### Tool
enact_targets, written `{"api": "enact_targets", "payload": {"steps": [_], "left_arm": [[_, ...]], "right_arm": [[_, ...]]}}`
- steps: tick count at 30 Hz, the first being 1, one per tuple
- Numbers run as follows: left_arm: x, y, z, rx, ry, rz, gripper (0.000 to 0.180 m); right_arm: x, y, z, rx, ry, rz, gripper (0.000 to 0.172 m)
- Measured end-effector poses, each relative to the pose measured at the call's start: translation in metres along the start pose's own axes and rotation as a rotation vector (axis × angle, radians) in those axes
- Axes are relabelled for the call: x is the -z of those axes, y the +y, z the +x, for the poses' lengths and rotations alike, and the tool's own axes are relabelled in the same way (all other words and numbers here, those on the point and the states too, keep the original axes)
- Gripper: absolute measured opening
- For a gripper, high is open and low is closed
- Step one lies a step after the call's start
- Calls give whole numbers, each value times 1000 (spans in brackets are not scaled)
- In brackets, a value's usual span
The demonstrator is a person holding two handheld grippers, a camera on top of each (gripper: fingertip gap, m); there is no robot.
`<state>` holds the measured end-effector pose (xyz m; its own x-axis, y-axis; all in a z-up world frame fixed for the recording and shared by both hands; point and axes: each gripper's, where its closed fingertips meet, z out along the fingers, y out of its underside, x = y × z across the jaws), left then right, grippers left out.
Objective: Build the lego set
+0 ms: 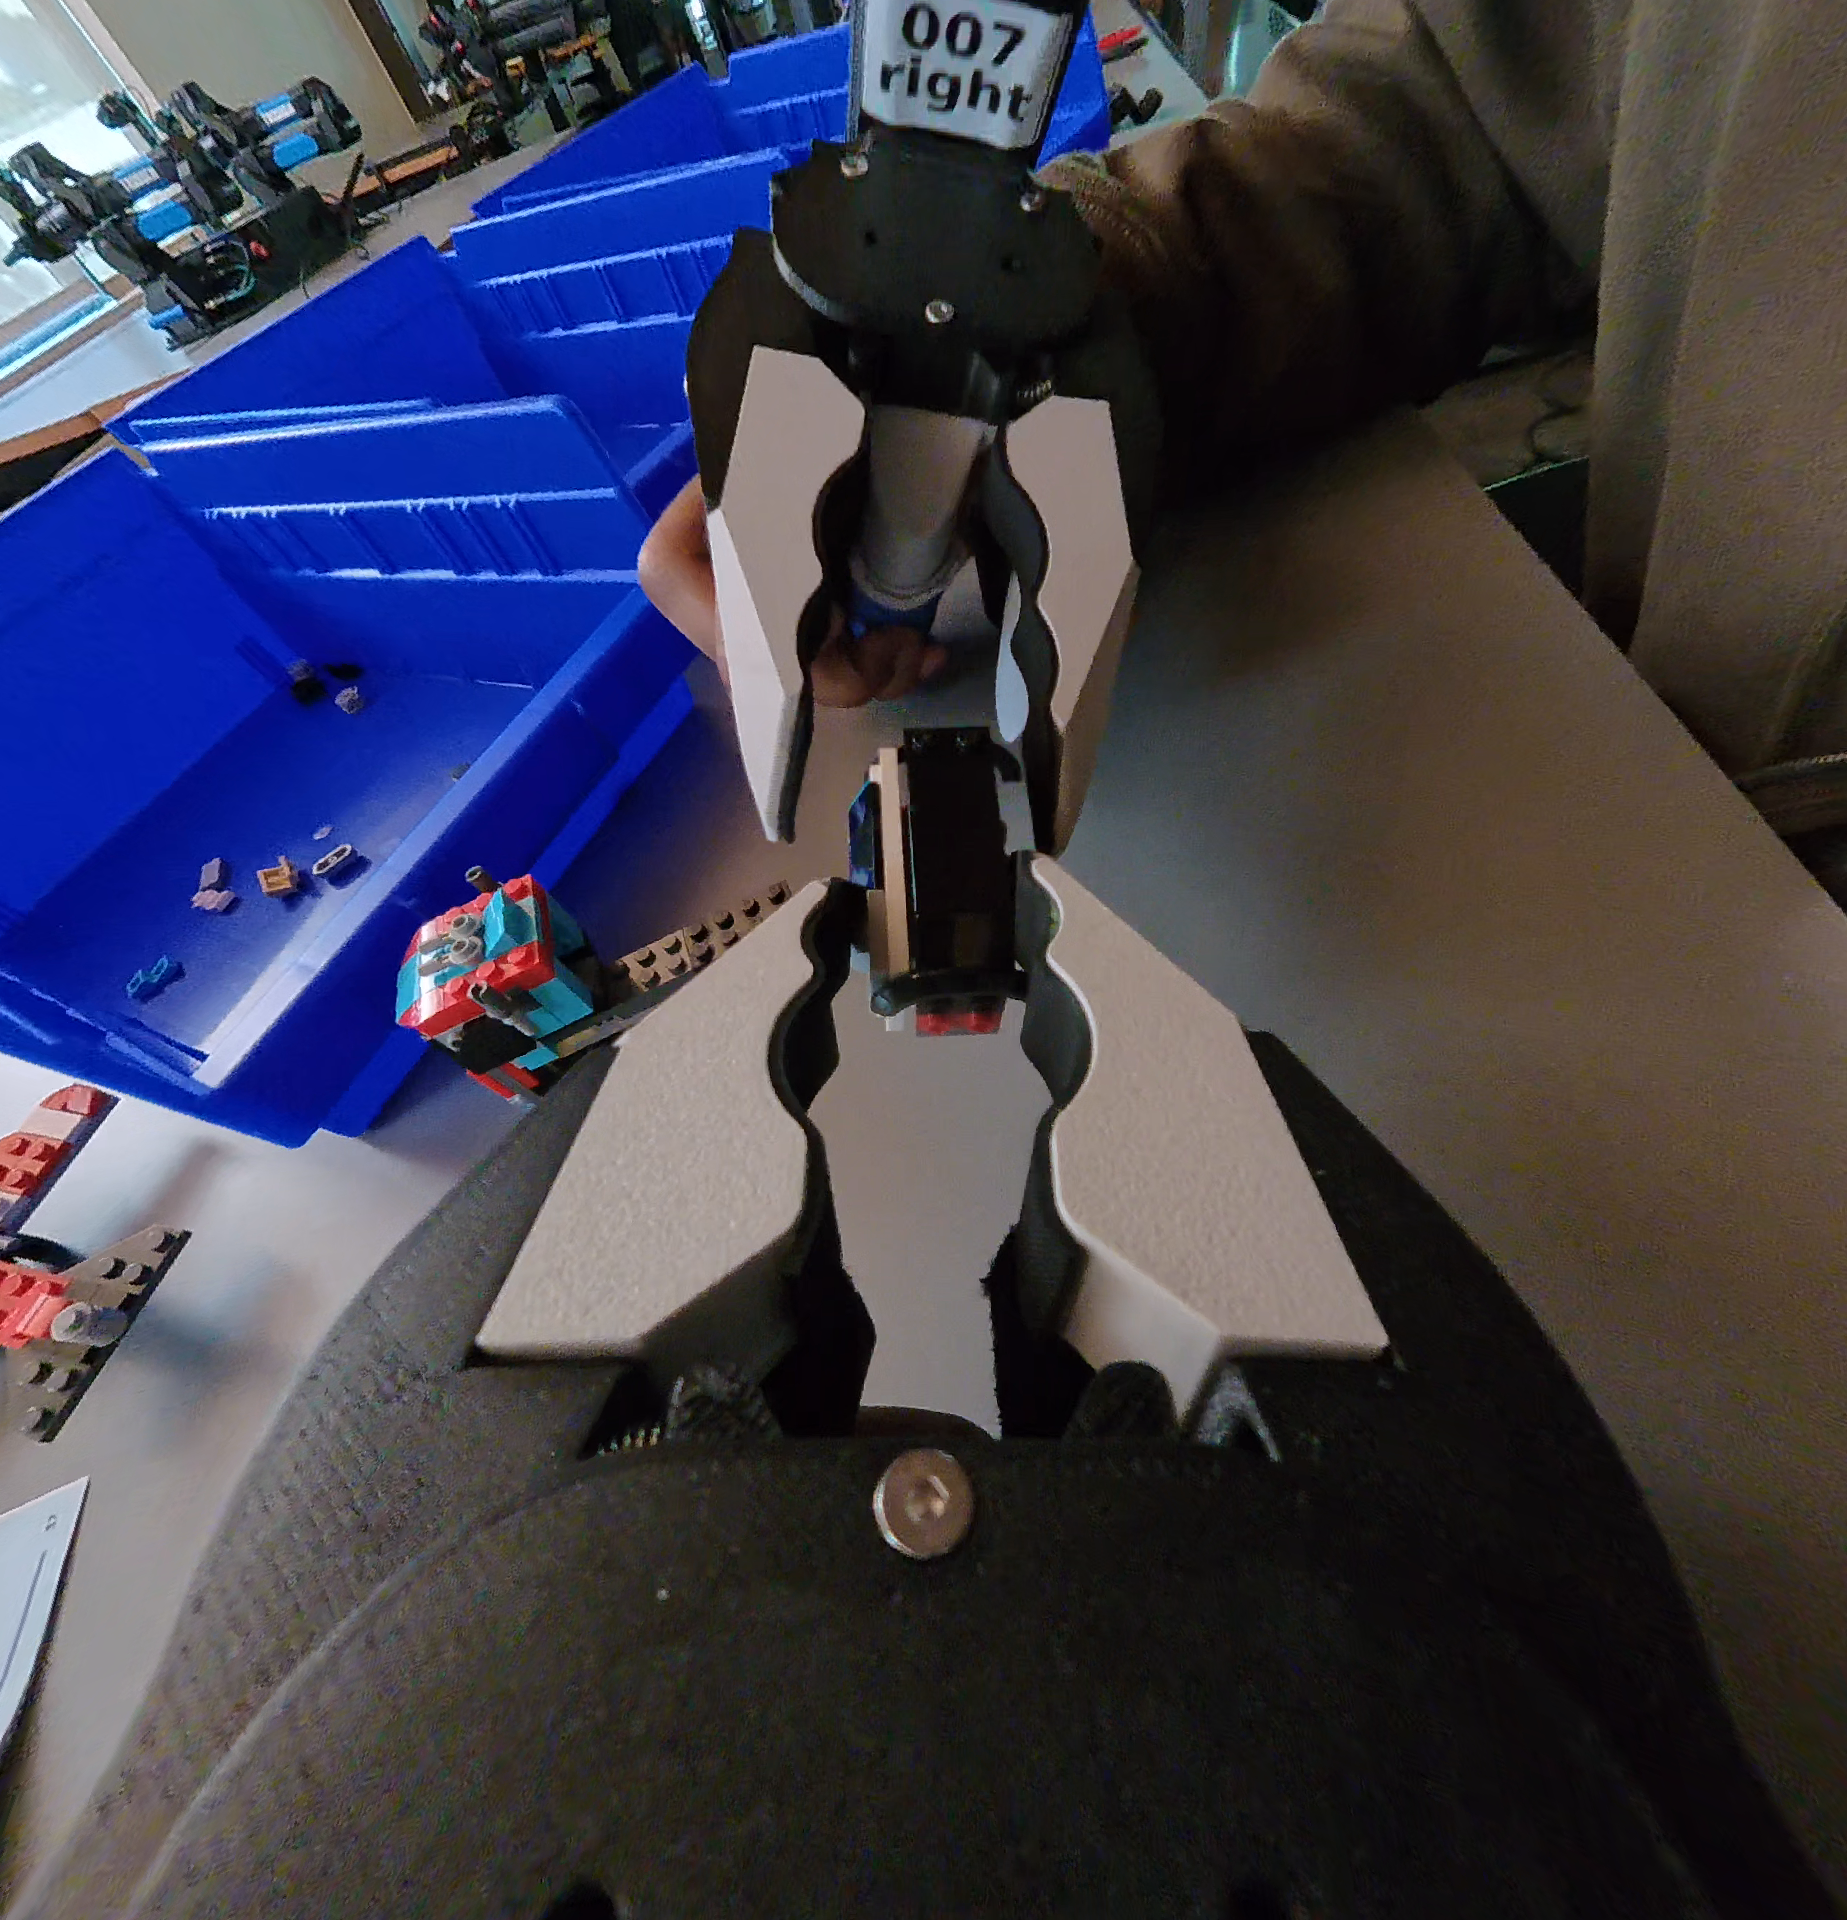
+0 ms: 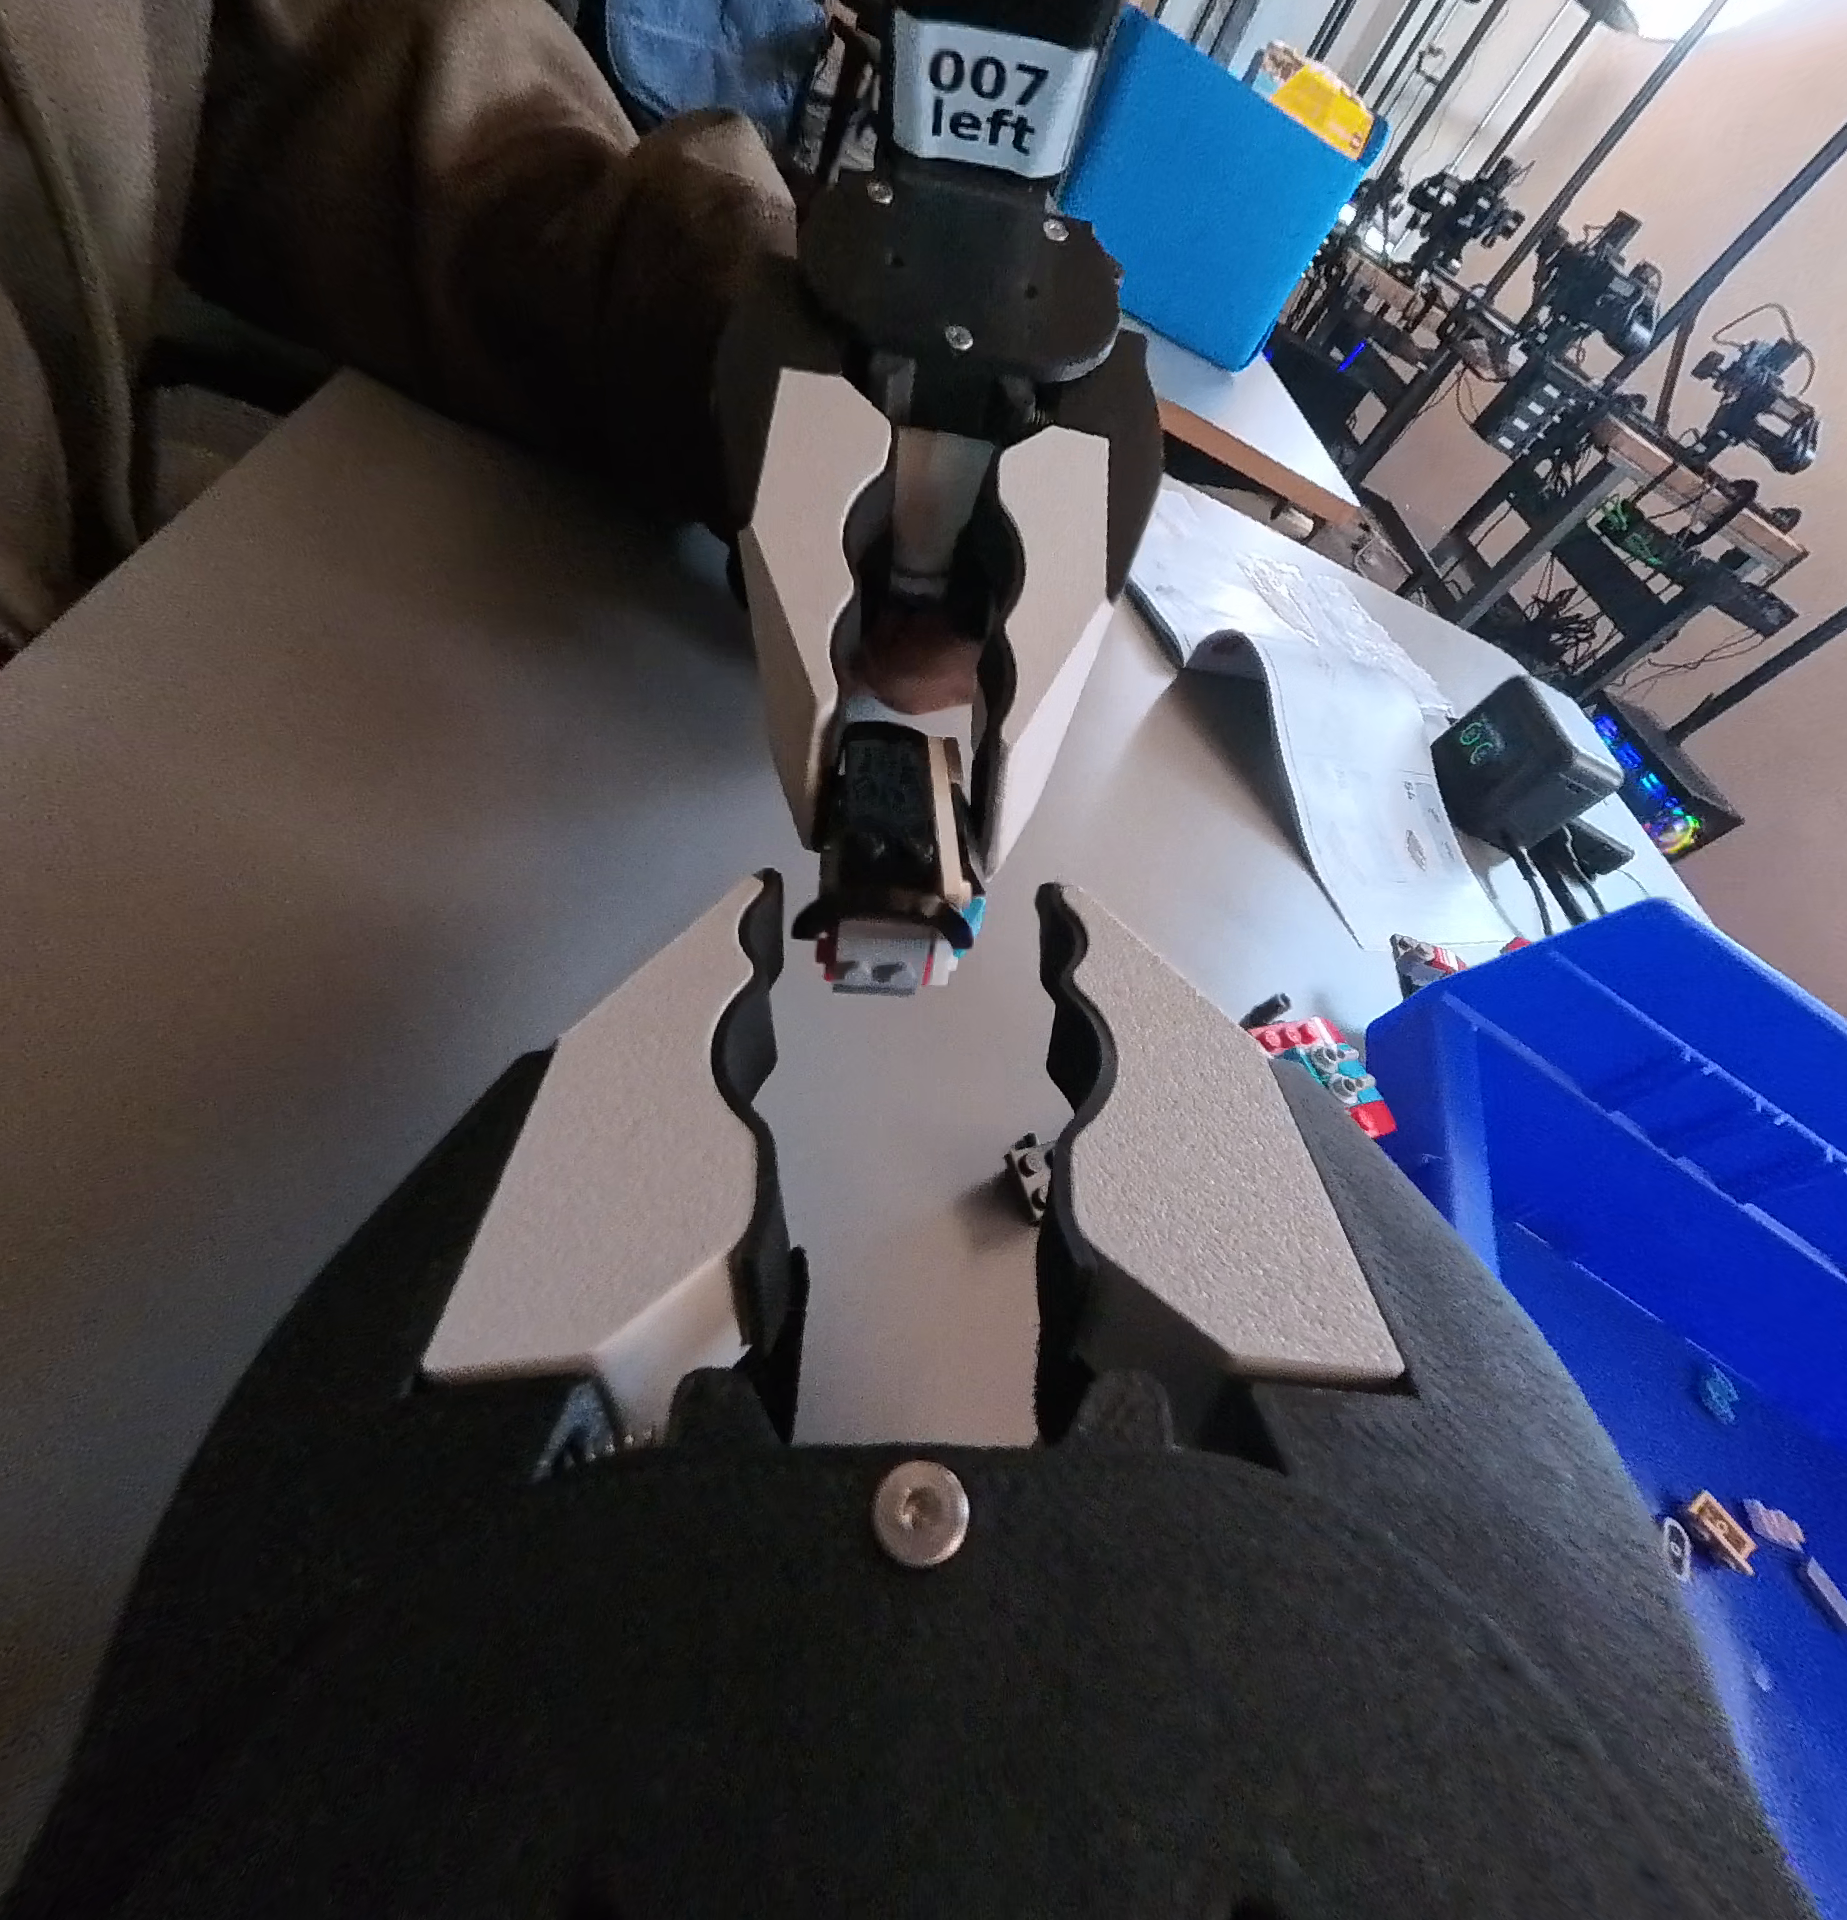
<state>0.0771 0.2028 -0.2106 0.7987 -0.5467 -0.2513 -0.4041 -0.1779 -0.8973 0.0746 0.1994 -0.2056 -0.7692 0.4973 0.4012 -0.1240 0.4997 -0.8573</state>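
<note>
grey table point(image 2: 379, 727), beige walls point(image 2: 1812, 520) (daylit)

Left tool point(image 1: 934, 935) clamps black brick assembly point(image 1: 950, 883); right tool point(image 1: 914, 774) spread around its far end; blue bin point(image 1: 306, 582) left.

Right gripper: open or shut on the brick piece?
Open. The right gripper has visible gaps beside the brick assembly, which the left gripper holds.
</note>
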Motion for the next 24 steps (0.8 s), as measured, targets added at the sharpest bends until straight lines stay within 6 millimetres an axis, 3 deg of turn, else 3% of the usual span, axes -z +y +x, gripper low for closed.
{"api": "enact_targets", "payload": {"steps": [11,15,20,24], "left_arm": [[-4,9,-1,15,-5,-58,32],[-3,3,-3,47,-10,-8,34],[10,-18,-10,150,3,159,63],[16,-26,-14,204,21,233,64]], "right_arm": [[-9,8,-3,2,11,-64,36],[-5,3,2,20,56,-23,34],[3,-10,9,-34,83,92,33],[10,-23,17,-74,111,180,33]]}}
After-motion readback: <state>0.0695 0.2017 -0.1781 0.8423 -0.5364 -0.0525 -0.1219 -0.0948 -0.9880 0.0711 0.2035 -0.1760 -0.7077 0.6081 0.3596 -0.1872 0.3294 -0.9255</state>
